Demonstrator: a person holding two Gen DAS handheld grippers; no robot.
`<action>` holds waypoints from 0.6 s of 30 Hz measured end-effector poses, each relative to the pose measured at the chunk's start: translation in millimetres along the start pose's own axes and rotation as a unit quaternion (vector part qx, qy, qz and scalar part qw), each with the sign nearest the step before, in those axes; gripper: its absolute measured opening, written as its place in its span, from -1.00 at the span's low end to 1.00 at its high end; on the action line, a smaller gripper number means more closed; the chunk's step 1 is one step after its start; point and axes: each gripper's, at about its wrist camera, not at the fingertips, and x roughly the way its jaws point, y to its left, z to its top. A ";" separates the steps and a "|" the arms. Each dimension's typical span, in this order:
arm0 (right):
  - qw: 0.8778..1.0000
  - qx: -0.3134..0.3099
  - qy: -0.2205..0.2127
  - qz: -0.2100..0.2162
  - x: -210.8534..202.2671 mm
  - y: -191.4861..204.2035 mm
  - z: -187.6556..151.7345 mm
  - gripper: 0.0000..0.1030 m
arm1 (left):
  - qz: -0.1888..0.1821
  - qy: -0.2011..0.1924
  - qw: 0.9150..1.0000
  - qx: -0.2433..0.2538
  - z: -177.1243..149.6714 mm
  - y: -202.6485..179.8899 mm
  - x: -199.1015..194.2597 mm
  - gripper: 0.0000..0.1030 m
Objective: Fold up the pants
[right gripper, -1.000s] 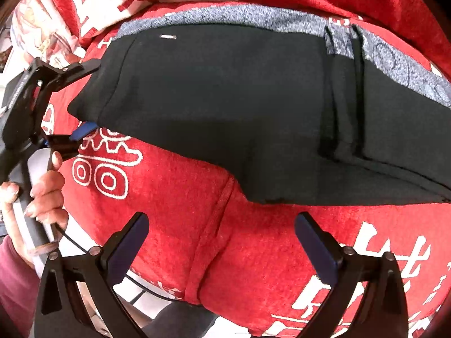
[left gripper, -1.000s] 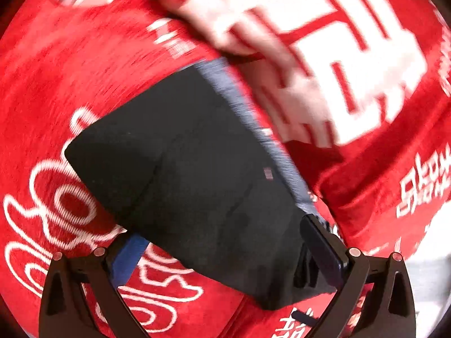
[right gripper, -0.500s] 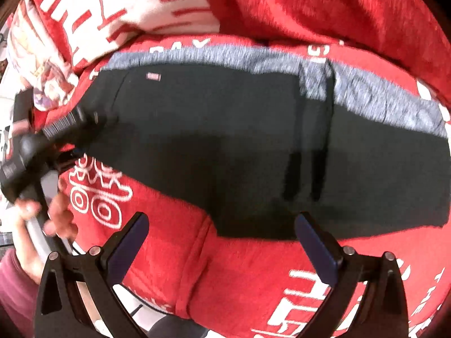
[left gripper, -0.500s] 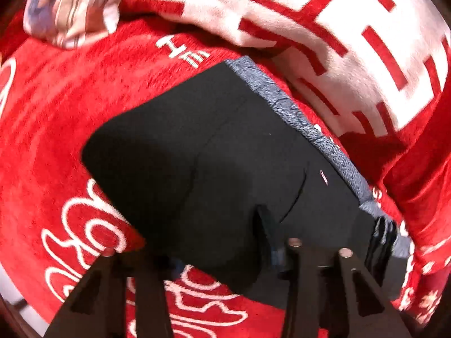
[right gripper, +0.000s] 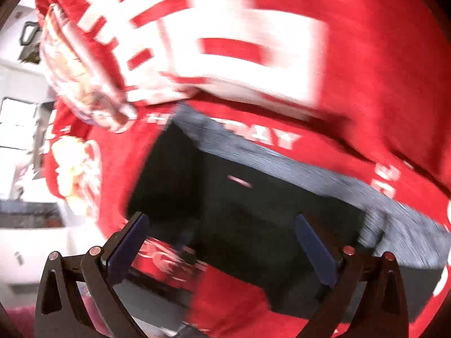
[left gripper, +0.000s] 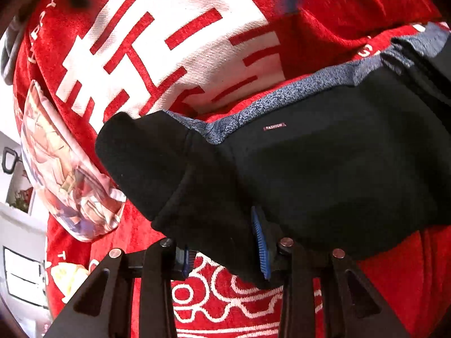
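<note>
Left wrist: pants (left gripper: 324, 174) "FASHION" label (left gripper: 274, 126) legible | right wrist: blurred

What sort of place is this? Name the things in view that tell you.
Probably a bedroom at home: black pants lie on a red blanket with white lettering, a printed pillow sits beside them, and white furniture stands behind.

The left gripper (left gripper: 225, 242), wide open a second ago, is closing its jaws on a bunched corner of the black pants (left gripper: 324, 174), with cloth between the pads. The right gripper (right gripper: 222, 250) is sweeping over the pants, its jaws wide apart, blurring its view.
</note>
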 end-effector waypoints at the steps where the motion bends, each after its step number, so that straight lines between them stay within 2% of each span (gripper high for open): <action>1: 1.000 -0.006 0.009 0.011 5.5 8.0 6.5 1.00 | 0.000 0.000 1.000 -0.001 -0.3 2.7 -0.2 -0.29; 2: 0.999 -0.019 0.028 0.027 16.3 21.3 18.5 1.00 | -0.001 0.000 1.000 -0.002 -0.1 3.9 -0.8 -0.29; 4: 0.997 -0.043 0.052 0.020 34.5 41.8 29.3 0.99 | -0.001 0.000 1.000 -0.003 -3.6 7.7 -1.3 -0.29; 7: 0.993 -0.065 0.097 0.005 62.9 62.3 36.6 0.71 | 0.001 -0.004 1.000 -0.003 -9.7 4.4 -3.1 -0.29; 8: 0.991 -0.068 0.112 0.000 71.9 67.5 38.2 0.49 | 0.002 -0.005 1.000 -0.003 -9.6 3.7 -4.1 -0.29; 10: 0.987 -0.070 0.144 -0.010 90.1 71.2 38.8 0.38 | 0.003 -0.006 1.000 -0.004 -9.5 3.1 -5.5 -0.29; 11: 0.984 -0.067 0.164 -0.015 99.3 71.1 38.4 0.17 | 0.001 -0.005 1.000 -0.005 -9.5 2.5 -5.6 -0.29; 12: 0.981 -0.060 0.183 -0.014 108.5 68.7 37.5 -0.22 | 0.001 -0.004 1.000 -0.005 -9.2 2.0 -5.8 -0.29; 13: 0.980 -0.054 0.192 -0.007 113.5 66.8 37.0 -0.42 | -0.003 -0.002 1.000 -0.006 -8.7 1.8 -6.4 -0.29; 14: 0.980 -0.051 0.192 -0.005 116.6 63.9 36.8 -0.60 | -0.002 -0.004 1.000 -0.006 -8.0 1.5 -8.8 -0.29; 18: 0.987 -0.062 0.147 0.019 88.8 56.6 25.1 -0.65 | -0.010 -0.028 0.999 -0.019 4.2 4.0 -36.0 -0.29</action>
